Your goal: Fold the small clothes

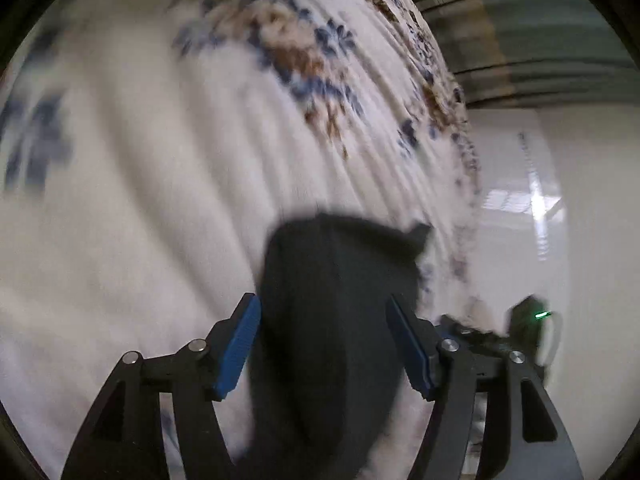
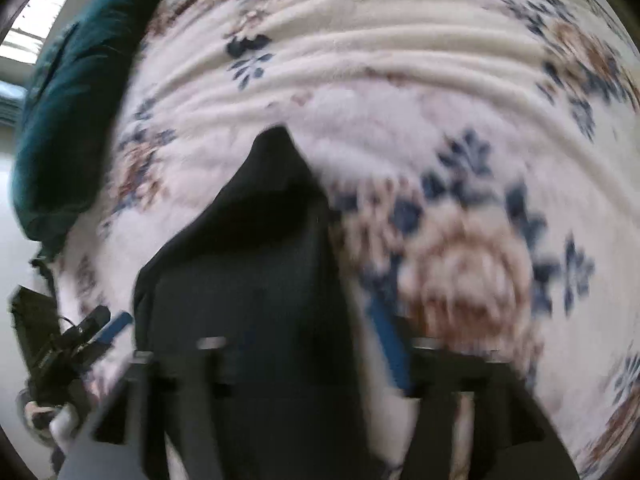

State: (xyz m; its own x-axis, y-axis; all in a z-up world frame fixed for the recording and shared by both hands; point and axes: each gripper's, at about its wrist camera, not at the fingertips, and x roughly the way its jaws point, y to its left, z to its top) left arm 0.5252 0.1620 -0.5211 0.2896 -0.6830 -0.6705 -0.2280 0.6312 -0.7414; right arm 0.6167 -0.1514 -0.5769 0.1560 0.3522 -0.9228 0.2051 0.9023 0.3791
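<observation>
Both grippers, left gripper [image 1: 322, 344] and right gripper [image 2: 256, 354], share black linkage arms, silver pivot pins and ribbed blue fingers [image 1: 239, 350].

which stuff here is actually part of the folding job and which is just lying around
Part of the job:
- black garment, lying on the blanket between the open jaws
- left gripper
- right gripper

Just lying about:
- floral blanket
- dark green cushion, at the blanket's edge
</observation>
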